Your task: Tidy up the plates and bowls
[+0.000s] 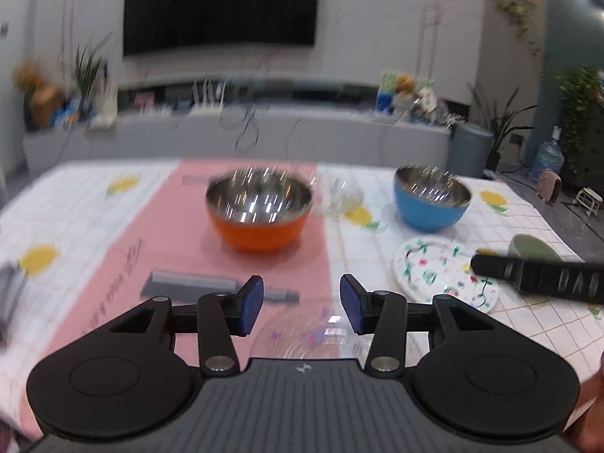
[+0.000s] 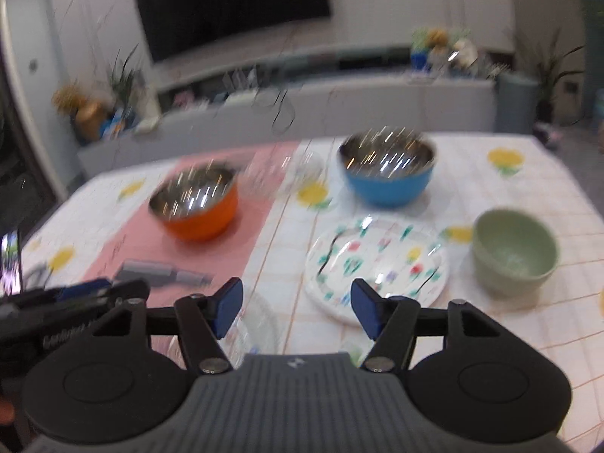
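**Operator:** Which step of the task is in hand?

**Technician:** By my reading, an early one; nothing is stacked or held. The left gripper (image 1: 301,307) has its jaws spread apart and empty. The right gripper (image 2: 296,311) is in the same state: jaws wide, nothing between them. Both hover above the near edge of the surface (image 2: 528,173).

**Operator:** Locate the task items, nearest first.

**Technician:** Nearest, a clear glass plate (image 2: 256,324) lies on the surface directly below the two grippers; blur hides its outline. Next, the floral plate (image 2: 377,266) lies flat just ahead of the right gripper. The green bowl (image 2: 515,251) stands upright to its right, near but apart. Farther out, the orange bowl (image 1: 259,209) sits on the pink mat (image 1: 158,226), and the blue bowl (image 1: 432,198) stands to its right on the chequered cloth. A second glass item between the two bowls is too blurred to identify.

**Operator:** What does the next move call for?

**Technician:** Probably a descent to a plate rim, with the jaws straddling the edge before closing. The flat plates offer little lip, so a low approach angle is advisable.

**Operator:** Pose?

**Technician:** Both grippers point forward, pitched slightly down, side by side. The right gripper's finger crosses the floral plate in the left view.
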A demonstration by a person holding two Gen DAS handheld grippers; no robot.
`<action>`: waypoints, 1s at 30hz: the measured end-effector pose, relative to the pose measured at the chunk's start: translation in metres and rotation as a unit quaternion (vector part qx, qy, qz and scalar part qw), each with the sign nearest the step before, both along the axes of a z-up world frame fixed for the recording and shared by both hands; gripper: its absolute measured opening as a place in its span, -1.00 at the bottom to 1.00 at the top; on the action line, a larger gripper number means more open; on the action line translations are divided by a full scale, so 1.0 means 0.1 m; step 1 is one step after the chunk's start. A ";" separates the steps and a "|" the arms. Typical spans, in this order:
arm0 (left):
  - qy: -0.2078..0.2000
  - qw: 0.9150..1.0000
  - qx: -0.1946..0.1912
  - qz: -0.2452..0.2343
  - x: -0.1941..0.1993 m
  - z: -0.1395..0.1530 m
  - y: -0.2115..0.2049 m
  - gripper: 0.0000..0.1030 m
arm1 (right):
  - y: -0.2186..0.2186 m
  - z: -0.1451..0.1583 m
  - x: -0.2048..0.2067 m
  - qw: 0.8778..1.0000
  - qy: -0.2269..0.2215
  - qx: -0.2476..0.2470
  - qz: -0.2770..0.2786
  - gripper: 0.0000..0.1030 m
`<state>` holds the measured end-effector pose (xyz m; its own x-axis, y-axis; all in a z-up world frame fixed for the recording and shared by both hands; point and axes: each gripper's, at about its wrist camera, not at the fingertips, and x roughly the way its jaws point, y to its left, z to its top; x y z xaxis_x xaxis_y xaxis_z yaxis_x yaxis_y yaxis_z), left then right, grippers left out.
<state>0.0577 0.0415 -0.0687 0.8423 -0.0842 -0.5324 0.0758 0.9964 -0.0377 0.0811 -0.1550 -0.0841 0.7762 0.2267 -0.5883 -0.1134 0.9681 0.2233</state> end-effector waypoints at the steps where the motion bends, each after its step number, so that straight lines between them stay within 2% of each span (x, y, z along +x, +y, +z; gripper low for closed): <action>1: -0.006 1.000 0.002 -0.007 -0.01 0.03 -0.04 0.03 | -0.06 0.04 -0.04 1.000 -0.021 0.011 -0.012 0.22; 3: -0.015 1.000 -0.014 -0.018 -0.01 0.09 -0.08 0.07 | -0.19 0.11 -0.10 0.998 -0.048 0.023 -0.026 0.22; 7: -0.017 0.997 -0.062 -0.031 0.06 0.16 -0.16 0.17 | -0.40 0.19 -0.15 0.997 -0.065 0.014 -0.044 0.22; 10: -0.009 0.997 -0.054 -0.051 0.15 0.20 -0.30 0.22 | -0.57 0.19 -0.16 0.996 -0.057 0.012 -0.063 0.22; 16: 0.035 0.994 -0.050 -0.086 0.41 0.17 -0.60 0.30 | -0.85 0.06 -0.10 0.993 -0.001 0.006 -0.120 0.28; 19: 0.051 0.993 -0.040 -0.098 0.53 0.13 -0.74 0.33 | -0.93 -0.01 -0.05 0.992 0.018 0.014 -0.126 0.28; 22: 0.068 0.991 -0.039 -0.112 0.63 0.06 -0.82 0.33 | -0.96 -0.05 -0.04 0.992 0.019 0.022 -0.122 0.31; 24: 0.072 0.990 -0.040 -0.114 0.68 0.02 -0.86 0.33 | -0.95 -0.08 -0.02 0.992 0.023 0.014 -0.127 0.55; 25: 0.073 0.990 -0.037 -0.114 0.71 0.00 -0.88 0.34 | -0.94 -0.10 -0.01 0.991 0.025 0.006 -0.135 0.58; 27: 0.076 0.991 -0.032 -0.108 0.77 -0.04 -0.91 0.49 | -0.92 -0.14 0.01 0.990 0.027 -0.002 -0.137 0.55; 30: 0.081 0.992 -0.032 -0.096 0.84 -0.12 -0.91 0.51 | -0.93 -0.25 0.08 0.989 0.044 0.016 -0.140 0.50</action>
<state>0.1417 -0.0495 -0.0804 0.7113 -0.2727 -0.6478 0.2523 0.9593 -0.1269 0.0887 -0.2485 -0.1088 0.7577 0.0303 -0.6519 0.1791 0.9509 0.2524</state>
